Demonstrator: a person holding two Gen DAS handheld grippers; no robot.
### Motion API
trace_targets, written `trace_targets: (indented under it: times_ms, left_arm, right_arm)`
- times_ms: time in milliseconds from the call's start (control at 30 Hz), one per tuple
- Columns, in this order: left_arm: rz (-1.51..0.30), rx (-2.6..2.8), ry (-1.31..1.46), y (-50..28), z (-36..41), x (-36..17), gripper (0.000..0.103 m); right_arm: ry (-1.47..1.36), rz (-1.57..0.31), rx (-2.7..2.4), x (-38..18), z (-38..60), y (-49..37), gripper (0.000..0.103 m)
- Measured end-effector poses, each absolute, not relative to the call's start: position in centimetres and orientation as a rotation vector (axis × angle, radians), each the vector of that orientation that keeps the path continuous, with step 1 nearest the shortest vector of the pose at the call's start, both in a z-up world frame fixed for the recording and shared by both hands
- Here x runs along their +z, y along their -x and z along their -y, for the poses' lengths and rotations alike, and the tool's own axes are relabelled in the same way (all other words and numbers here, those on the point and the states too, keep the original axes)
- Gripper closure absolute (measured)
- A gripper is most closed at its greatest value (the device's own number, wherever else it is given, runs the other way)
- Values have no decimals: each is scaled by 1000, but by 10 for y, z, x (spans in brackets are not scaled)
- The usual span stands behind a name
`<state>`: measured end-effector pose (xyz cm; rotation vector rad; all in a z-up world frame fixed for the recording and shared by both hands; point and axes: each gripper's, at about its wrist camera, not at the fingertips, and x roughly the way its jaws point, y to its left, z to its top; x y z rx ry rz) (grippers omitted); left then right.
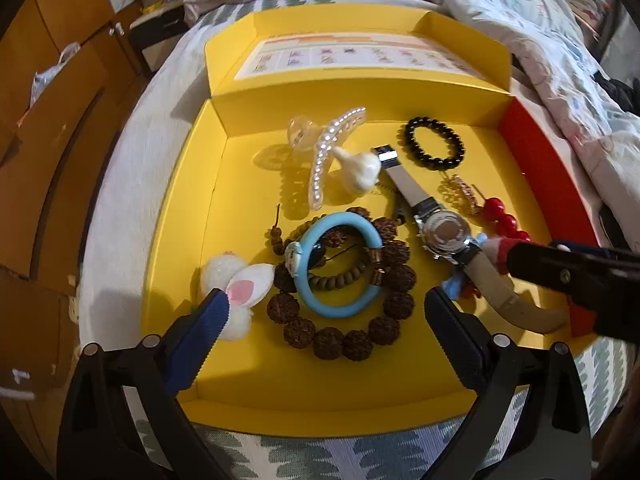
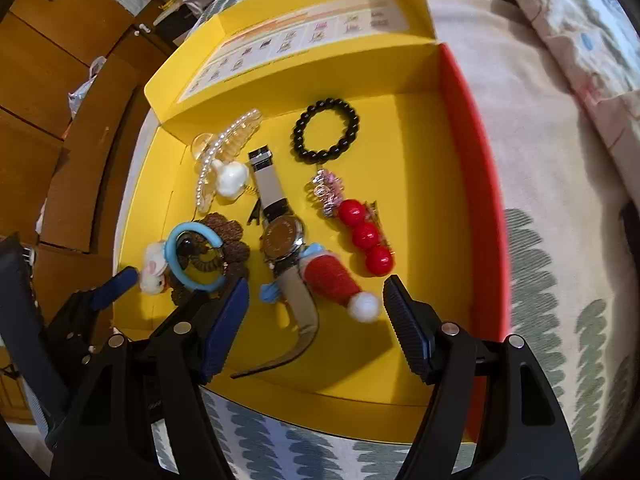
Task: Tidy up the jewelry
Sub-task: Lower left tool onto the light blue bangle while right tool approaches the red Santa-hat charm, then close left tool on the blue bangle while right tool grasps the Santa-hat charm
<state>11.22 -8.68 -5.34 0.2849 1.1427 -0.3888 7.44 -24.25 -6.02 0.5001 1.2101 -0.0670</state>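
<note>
Warm, fairly bright indoor light fills the open yellow cardboard box (image 1: 248,384), casting soft shadows beside its contents and near wall. Strong fisheye bending curves the edges, corners fall black, and the patterned bed cover (image 2: 560,280) smears with blur at right.

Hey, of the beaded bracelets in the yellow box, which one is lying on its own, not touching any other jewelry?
The black bead bracelet, near the box's far wall. It lies alone on bare yellow, while the big brown bead bracelet is piled under the blue bangle.

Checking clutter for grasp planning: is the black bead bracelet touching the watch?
Apart. The right wrist view shows yellow box floor between the black bead bracelet and the watch strap's buckle end.
</note>
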Motion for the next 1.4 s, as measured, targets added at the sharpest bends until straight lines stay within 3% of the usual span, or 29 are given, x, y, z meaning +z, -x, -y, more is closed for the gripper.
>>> trace_targets:
  times_ms: [200,433,700,967,1233,1400]
  left_arm:
    - [-1149,-347,-296,-120,85,-65,14]
    - [-1159,-332,-297,-128,87,-68,24]
    - [-1209,-364,-229,-155,83,-71,26]
    - [-1208,-365,-263,-160,86,-81,36]
    - [-1215,-394,-251,-152,87,-77,64]
    - [-1210,-398,-259,-148,85,-75,68]
  right_arm:
    - [-526,-1217,-83,-67,242,-73,33]
    - [-566,-1242,-88,-79,247,-72,46]
    - [-556,-1247,-83,-84,247,-73,47]
    - [-537,-1240,-80,-85,242,-80,47]
    - [-527,-1235,-88,-88,238,-79,51]
    - [-523,-1226,-96,-88,237,-78,54]
